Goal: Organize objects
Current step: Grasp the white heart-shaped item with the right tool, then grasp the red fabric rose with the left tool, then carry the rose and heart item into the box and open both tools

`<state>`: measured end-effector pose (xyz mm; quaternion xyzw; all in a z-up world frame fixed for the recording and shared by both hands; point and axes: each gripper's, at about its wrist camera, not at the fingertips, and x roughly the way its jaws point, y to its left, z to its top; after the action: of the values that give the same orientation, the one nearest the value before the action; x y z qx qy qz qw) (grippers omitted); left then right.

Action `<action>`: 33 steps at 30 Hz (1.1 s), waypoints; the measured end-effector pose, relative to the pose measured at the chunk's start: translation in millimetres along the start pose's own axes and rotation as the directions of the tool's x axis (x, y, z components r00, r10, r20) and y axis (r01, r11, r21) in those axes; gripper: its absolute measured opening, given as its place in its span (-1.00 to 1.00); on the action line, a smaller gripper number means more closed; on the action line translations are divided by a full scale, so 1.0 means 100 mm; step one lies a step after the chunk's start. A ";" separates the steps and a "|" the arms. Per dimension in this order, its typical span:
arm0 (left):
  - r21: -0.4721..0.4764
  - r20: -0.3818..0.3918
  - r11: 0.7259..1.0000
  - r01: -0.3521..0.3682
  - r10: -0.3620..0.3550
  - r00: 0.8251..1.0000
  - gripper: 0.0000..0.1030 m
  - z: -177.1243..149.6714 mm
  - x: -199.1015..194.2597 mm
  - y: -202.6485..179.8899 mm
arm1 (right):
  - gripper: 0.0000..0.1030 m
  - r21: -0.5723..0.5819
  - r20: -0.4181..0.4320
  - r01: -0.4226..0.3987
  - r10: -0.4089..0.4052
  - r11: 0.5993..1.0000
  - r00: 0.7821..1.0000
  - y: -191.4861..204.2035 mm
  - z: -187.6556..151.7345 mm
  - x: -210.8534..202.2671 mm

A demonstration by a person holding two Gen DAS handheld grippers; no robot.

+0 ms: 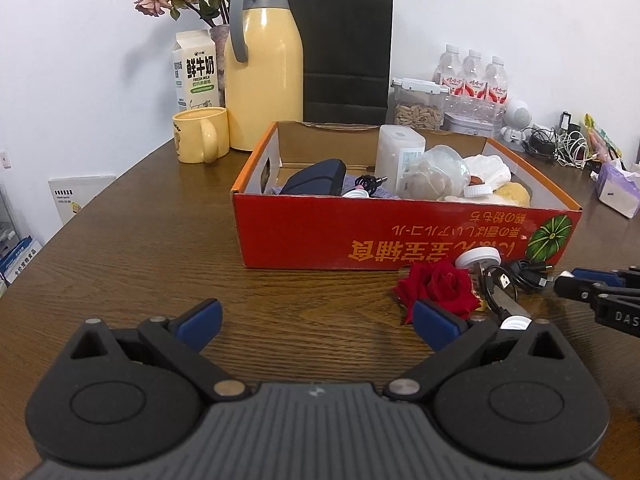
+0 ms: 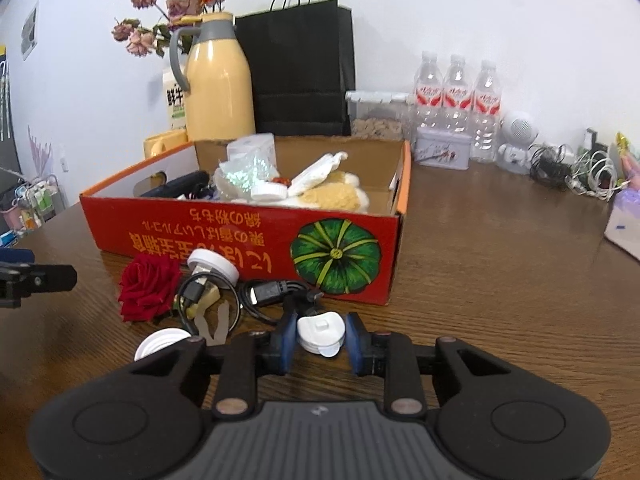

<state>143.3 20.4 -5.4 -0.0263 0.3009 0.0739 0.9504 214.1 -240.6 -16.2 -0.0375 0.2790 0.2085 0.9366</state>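
Note:
My right gripper [image 2: 321, 334] is shut on a small white flip cap [image 2: 320, 327] that rests on the brown table [image 2: 500, 288], just in front of the red cardboard box [image 2: 224, 240]. Left of the cap lie coiled black USB cables [image 2: 264, 293], a red rose [image 2: 148, 286], a white jar lid [image 2: 214, 265] and another white lid [image 2: 160, 342]. My left gripper [image 1: 316, 318] hovers open over bare wood, its right pad beside the rose [image 1: 440, 286]. The box [image 1: 360, 228] holds several items: a dark case, a white container, bags, tissue.
Behind the box stand a yellow thermos [image 1: 264, 76], a yellow mug [image 1: 200, 134], a milk carton [image 1: 196, 72], a black paper bag [image 1: 346, 52], a seed container [image 2: 378, 118] and water bottles [image 2: 456, 100]. Tangled cables [image 2: 576, 170] and a tissue pack [image 2: 624, 220] lie at the right.

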 end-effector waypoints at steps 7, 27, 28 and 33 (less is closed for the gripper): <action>0.005 -0.008 1.000 0.029 -0.029 1.000 1.00 0.00 0.03 -0.09 | -0.51 0.004 0.070 0.024 -0.024 1.000 0.997 -0.01 -0.04 -0.17; -0.010 -0.051 0.992 0.123 -0.124 0.991 0.04 0.04 0.46 -0.53 | -0.51 -0.007 0.101 0.041 -0.041 0.999 0.994 0.02 -0.04 -0.22; -0.019 -0.054 0.991 0.129 -0.130 0.990 -0.15 0.04 0.46 -0.51 | -0.51 -0.007 0.101 0.041 -0.041 0.999 0.994 0.02 -0.04 -0.22; -0.015 -0.033 0.990 0.140 -0.141 0.990 -0.32 0.01 0.42 -0.50 | -0.51 -0.007 0.101 0.044 -0.043 0.999 0.994 0.02 -0.04 -0.22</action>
<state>185.3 -23.4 -28.6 -0.0548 0.3139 0.0084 0.9478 194.6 -247.5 -7.8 -0.0372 0.2298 0.1909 0.9536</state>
